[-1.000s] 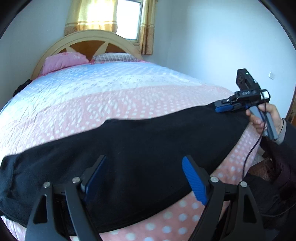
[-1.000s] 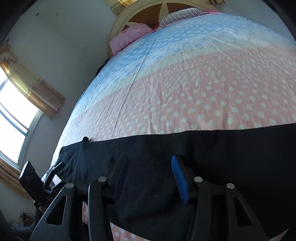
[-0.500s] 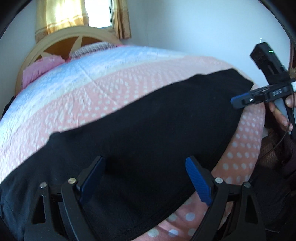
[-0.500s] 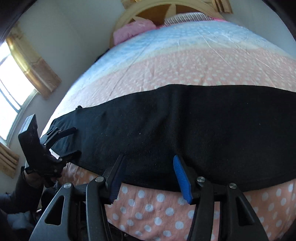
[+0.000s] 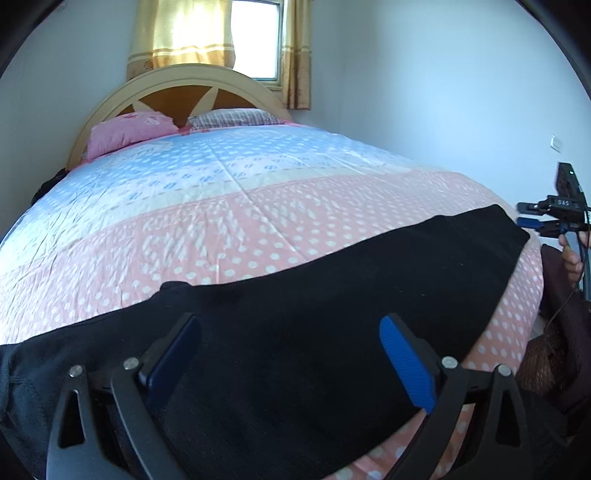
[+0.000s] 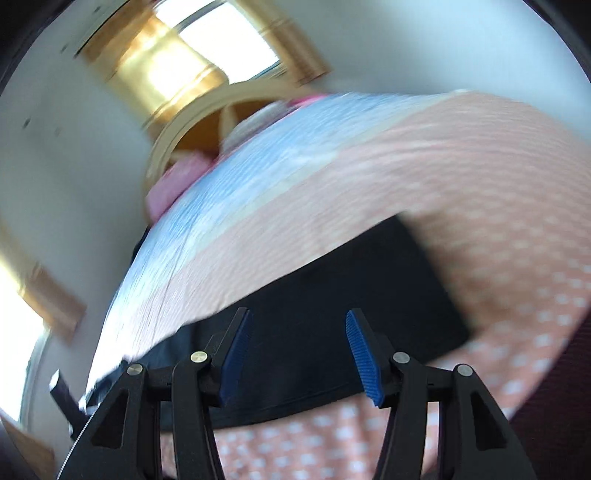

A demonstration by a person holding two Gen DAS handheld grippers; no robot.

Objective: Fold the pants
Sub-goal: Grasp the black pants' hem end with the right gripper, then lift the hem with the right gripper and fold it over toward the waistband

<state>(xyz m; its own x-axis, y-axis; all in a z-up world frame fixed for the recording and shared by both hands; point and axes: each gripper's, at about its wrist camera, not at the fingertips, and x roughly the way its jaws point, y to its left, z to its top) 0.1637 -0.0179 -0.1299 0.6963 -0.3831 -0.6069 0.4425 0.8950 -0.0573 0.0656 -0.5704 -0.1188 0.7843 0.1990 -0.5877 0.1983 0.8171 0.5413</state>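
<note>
Black pants (image 5: 332,302) lie flat in a long strip across the near end of the bed. My left gripper (image 5: 288,354) is open and empty, hovering over the pants near their left end. My right gripper (image 6: 299,350) is open and empty above the pants' right end (image 6: 351,295); that view is motion-blurred. In the left wrist view the right gripper (image 5: 532,216) shows just past the pants' right end, held by a hand.
The bed has a pink dotted and blue cover (image 5: 229,206), pink pillows (image 5: 129,131) and a curved headboard (image 5: 177,88). A curtained window (image 5: 221,33) is behind it. A white wall runs along the right side. The bed's right edge (image 5: 524,302) drops off beside the person.
Both grippers pulled back and tilted up from the pants. The right gripper swung away to the right past the pants' end; its view is now blurred. The pants stay flat.
</note>
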